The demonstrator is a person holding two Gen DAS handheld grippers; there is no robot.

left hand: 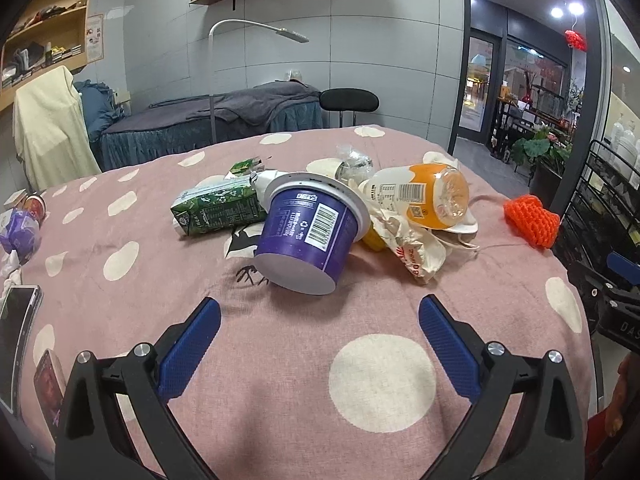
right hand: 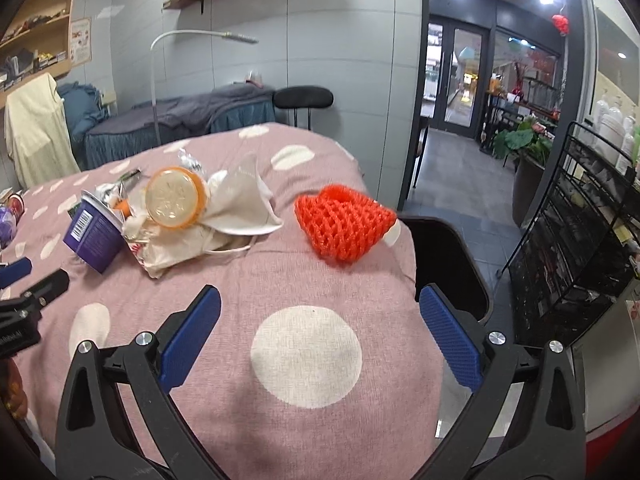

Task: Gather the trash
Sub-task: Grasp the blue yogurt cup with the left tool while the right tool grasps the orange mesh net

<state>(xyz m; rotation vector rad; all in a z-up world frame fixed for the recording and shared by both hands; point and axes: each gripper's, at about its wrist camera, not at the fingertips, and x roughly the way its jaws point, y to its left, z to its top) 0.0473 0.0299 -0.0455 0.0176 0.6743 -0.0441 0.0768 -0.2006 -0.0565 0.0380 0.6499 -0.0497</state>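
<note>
- Two grippers hover over the tabletop, which wears a pink cloth with white dots; the left gripper and right gripper both have their fingers spread wide with nothing between them
- Trash lies heaped mid-tabletop, well ahead of the left fingers: a purple tub tipped on its side, a green carton touching it on the left, an orange bottle lying behind on crumpled paper wrap, with a clear bottle at the back
- An orange foam net sits apart from the heap, near the tabletop's right edge and just ahead of the right gripper; a black bin stands beside that edge
- Step, as I judge it: picking has not begun; each gripper is lined up on its nearest item
- Next move probably calls for the right fingers to close gently on the soft net and carry it over the bin, while the left ones reach for the tub, which may roll
- Writing: barcodes show on tub and bottle; small print on tub and carton is too small to read; red characters on the wrap are unclear; no brand can be made out
</note>
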